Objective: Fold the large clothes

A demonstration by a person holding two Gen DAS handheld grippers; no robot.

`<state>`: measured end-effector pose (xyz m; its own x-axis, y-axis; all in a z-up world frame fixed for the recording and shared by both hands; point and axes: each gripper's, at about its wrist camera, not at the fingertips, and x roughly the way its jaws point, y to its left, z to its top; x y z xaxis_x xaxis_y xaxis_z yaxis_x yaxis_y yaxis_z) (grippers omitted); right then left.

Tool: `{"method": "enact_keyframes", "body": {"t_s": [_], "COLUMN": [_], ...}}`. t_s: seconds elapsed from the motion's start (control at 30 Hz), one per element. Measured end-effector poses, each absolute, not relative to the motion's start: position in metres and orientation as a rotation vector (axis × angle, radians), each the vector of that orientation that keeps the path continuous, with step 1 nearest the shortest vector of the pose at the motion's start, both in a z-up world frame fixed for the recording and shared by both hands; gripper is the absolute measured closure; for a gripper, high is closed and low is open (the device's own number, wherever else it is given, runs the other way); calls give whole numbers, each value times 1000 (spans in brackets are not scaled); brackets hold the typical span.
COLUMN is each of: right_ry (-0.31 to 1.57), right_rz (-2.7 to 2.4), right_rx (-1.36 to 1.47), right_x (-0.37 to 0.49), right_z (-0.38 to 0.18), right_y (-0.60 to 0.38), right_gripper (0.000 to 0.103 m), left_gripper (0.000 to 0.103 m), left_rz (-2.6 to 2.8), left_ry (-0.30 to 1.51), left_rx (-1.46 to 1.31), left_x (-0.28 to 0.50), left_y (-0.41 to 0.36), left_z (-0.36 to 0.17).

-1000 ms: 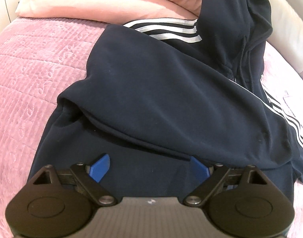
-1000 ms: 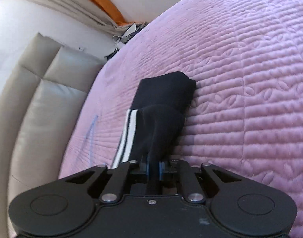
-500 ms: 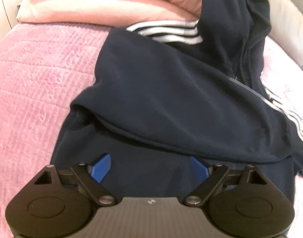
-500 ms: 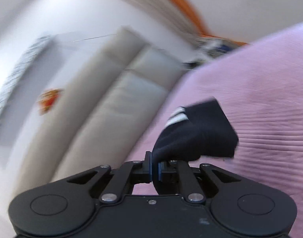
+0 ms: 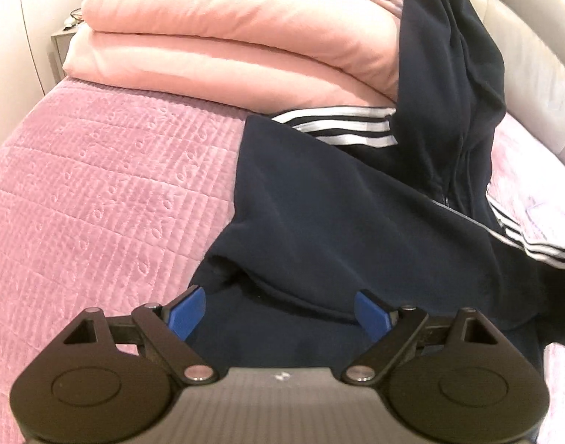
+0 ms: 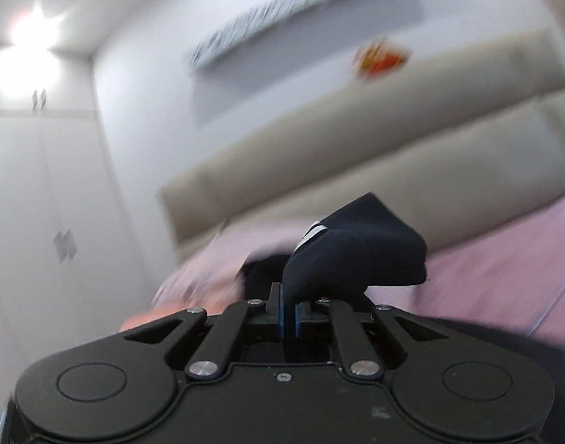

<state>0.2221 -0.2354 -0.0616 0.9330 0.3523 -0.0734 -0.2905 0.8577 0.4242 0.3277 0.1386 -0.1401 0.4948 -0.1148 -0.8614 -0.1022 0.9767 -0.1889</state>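
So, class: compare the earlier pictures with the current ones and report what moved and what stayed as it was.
The right tool swung upward, lifting the dark navy sleeve cuff with white stripes off the pink quilted bedspread; its view now shows the beige padded headboard. It stayed shut on the cuff. The left tool stayed open over the navy striped jacket.

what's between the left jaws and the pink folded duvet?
In the left wrist view, only the navy jacket: its folded body, then a white-striped sleeve lying against the pink folded duvet. The left gripper is open over the hem.
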Motion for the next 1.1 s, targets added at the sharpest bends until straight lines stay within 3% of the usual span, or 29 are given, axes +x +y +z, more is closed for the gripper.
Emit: {"method": "enact_keyframes", "body": {"t_s": [0.3, 0.5, 0.6, 0.7, 0.77, 0.83, 1.03, 1.1], "right_ry": [593, 345, 398, 688, 804, 786, 734, 722], "right_rz": [399, 550, 581, 600, 602, 602, 738, 810], "right_rx": [459, 488, 369, 271, 320, 393, 490, 548], "right_x": [263, 250, 269, 292, 299, 299, 305, 305], "right_z": [-195, -158, -152, -184, -201, -202, -195, -193], "right_y": [-135, -114, -85, -56, -54, -61, -61, -59], "right_gripper": [95, 95, 95, 88, 77, 65, 60, 46], "left_gripper": [13, 13, 13, 13, 13, 13, 13, 13], "left_rz": [56, 72, 86, 87, 92, 97, 95, 93], "left_ry": [1027, 1002, 1005, 1010, 1008, 1004, 1010, 1010], "left_rx": [-234, -294, -303, -323, -329, -336, -356, -355], "left_x": [331, 329, 330, 330, 330, 329, 332, 331], "left_y": [173, 199, 205, 211, 213, 216, 220, 220], "left_z": [-135, -128, -128, -128, -128, -126, -128, -127]}}
